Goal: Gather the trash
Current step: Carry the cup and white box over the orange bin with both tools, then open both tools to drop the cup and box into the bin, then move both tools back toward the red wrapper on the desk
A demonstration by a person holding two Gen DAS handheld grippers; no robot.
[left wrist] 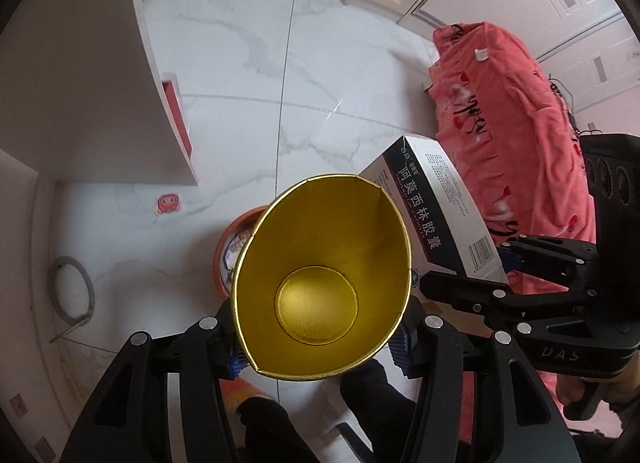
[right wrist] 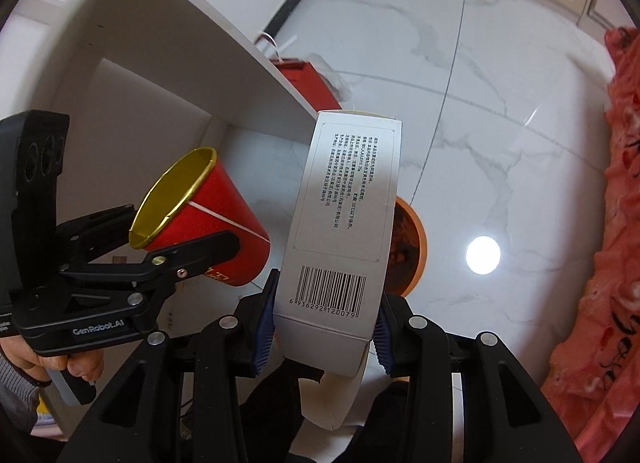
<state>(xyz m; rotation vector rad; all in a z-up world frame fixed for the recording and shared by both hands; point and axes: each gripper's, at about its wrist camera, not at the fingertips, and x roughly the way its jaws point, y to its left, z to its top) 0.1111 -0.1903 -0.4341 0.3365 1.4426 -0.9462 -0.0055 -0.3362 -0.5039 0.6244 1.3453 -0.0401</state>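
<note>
My left gripper [left wrist: 320,351] is shut on a red paper cup [left wrist: 324,283] with a gold lining, squeezed oval, its mouth facing the camera. The cup also shows in the right wrist view [right wrist: 208,223], held by the left gripper [right wrist: 224,255]. My right gripper [right wrist: 324,335] is shut on a white medicine box [right wrist: 344,215] with a barcode; the box shows in the left wrist view [left wrist: 436,207] to the right of the cup. An orange trash bin [left wrist: 230,247] stands on the floor below both items, partly hidden; it also shows in the right wrist view [right wrist: 412,247].
A white cabinet [left wrist: 80,83] stands on the left with a red bag [right wrist: 308,83] behind it. A pink cloth-covered piece of furniture [left wrist: 520,143] is on the right. A small sticker [left wrist: 168,203] and a grey hose [left wrist: 76,287] lie on the marble floor.
</note>
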